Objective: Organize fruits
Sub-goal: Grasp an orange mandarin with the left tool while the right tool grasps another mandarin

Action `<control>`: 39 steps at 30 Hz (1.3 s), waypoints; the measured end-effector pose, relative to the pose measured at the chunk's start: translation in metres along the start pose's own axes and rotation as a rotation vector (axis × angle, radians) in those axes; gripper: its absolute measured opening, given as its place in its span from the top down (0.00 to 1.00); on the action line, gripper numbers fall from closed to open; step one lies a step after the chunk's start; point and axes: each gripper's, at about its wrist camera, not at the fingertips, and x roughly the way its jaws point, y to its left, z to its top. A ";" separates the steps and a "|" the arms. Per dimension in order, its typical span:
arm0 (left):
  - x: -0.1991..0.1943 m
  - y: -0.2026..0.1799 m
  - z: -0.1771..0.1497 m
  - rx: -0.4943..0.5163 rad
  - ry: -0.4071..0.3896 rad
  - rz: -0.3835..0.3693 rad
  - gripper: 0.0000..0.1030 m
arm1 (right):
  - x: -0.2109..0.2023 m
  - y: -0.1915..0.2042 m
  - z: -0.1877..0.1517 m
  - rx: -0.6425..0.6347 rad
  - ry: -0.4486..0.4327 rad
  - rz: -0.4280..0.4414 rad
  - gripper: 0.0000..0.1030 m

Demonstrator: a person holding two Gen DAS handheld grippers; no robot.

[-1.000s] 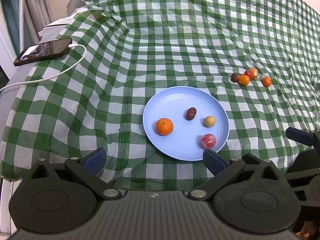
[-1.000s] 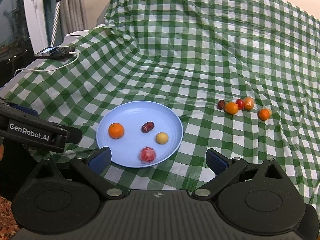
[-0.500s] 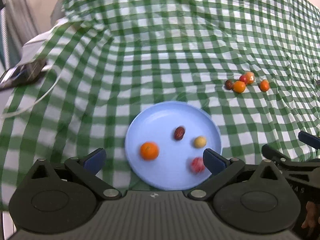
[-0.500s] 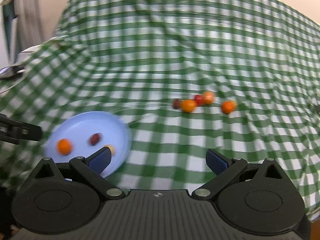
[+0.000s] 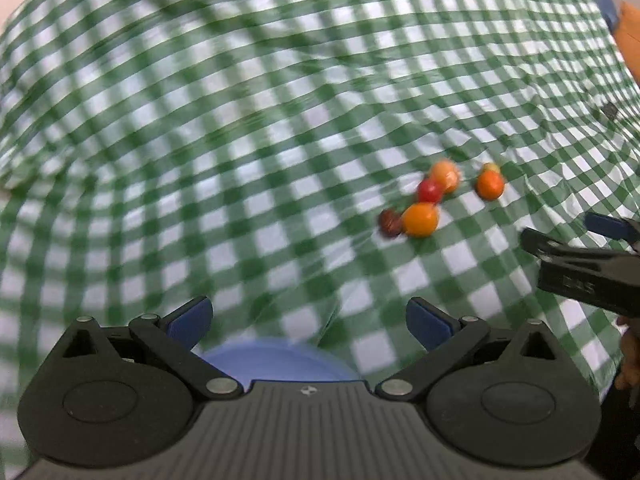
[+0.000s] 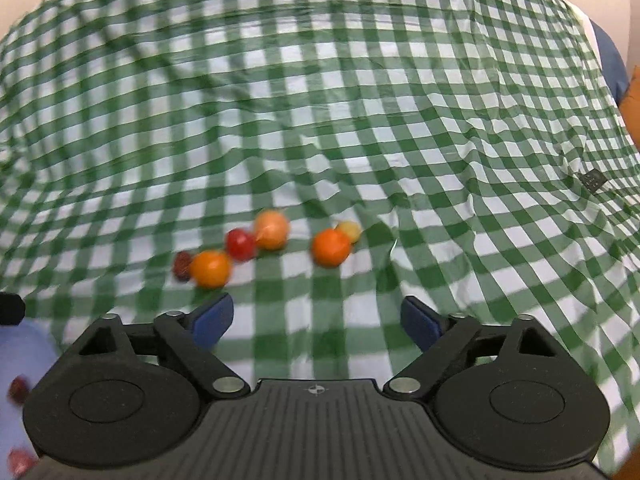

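Note:
Several small fruits lie in a cluster on the green checked cloth: a dark date (image 6: 182, 266), an orange one (image 6: 210, 269), a red one (image 6: 240, 244), a pale orange one (image 6: 272, 230), another orange one (image 6: 330, 247) with a small yellow one (image 6: 349, 230) behind it. The cluster also shows in the left wrist view (image 5: 420, 219). My right gripper (image 6: 316, 318) is open and empty just short of the cluster. My left gripper (image 5: 308, 322) is open and empty above the far rim of the blue plate (image 5: 280, 362). The plate's edge (image 6: 24, 344) shows at the right wrist view's left.
The green checked cloth (image 6: 360, 120) covers the whole surface, with wrinkles. The right gripper's fingers (image 5: 580, 264) show at the right of the left wrist view. A small dark tag (image 6: 591, 179) lies on the cloth at the far right.
Both grippers have moved forward and to the right toward the fruit cluster. The plate has slid out of most of both views. Both stay open.

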 end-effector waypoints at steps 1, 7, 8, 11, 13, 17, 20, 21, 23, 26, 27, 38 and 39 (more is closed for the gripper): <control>0.008 -0.007 0.006 0.028 -0.005 -0.006 0.00 | 0.011 -0.003 0.003 0.003 0.002 -0.001 0.18; 0.058 -0.048 0.035 0.299 -0.068 -0.084 0.00 | 0.074 -0.019 0.025 0.014 0.041 0.036 0.27; 0.067 -0.053 0.038 0.339 -0.074 -0.099 0.00 | 0.082 -0.018 0.027 0.008 0.049 0.043 0.27; 0.093 -0.068 0.047 0.460 -0.079 -0.164 0.06 | 0.103 -0.018 0.029 -0.015 0.082 0.056 0.27; 0.108 -0.077 0.050 0.558 -0.067 -0.208 0.13 | 0.114 -0.020 0.028 -0.019 0.093 0.065 0.27; 0.128 -0.091 0.051 0.690 -0.057 -0.240 0.22 | 0.125 -0.021 0.025 -0.020 0.083 0.058 0.27; 0.137 -0.097 0.052 0.725 -0.047 -0.277 0.33 | 0.127 -0.020 0.023 -0.030 0.061 0.056 0.27; 0.139 -0.100 0.053 0.738 -0.043 -0.286 0.37 | 0.128 -0.020 0.023 -0.029 0.058 0.054 0.27; 0.141 -0.108 0.054 0.758 -0.028 -0.295 0.61 | 0.128 -0.021 0.022 -0.026 0.044 0.043 0.36; 0.141 -0.111 0.052 0.750 -0.037 -0.272 0.64 | 0.125 -0.027 0.022 -0.001 0.026 0.046 0.66; 0.139 -0.111 0.052 0.743 -0.033 -0.269 0.64 | 0.125 -0.030 0.022 0.013 0.022 0.039 0.66; 0.064 -0.064 0.016 0.451 0.011 -0.209 0.64 | 0.098 -0.050 0.017 0.059 0.009 -0.071 0.66; 0.055 -0.059 0.011 0.420 0.014 -0.199 0.64 | 0.092 -0.048 0.018 0.060 0.013 -0.063 0.66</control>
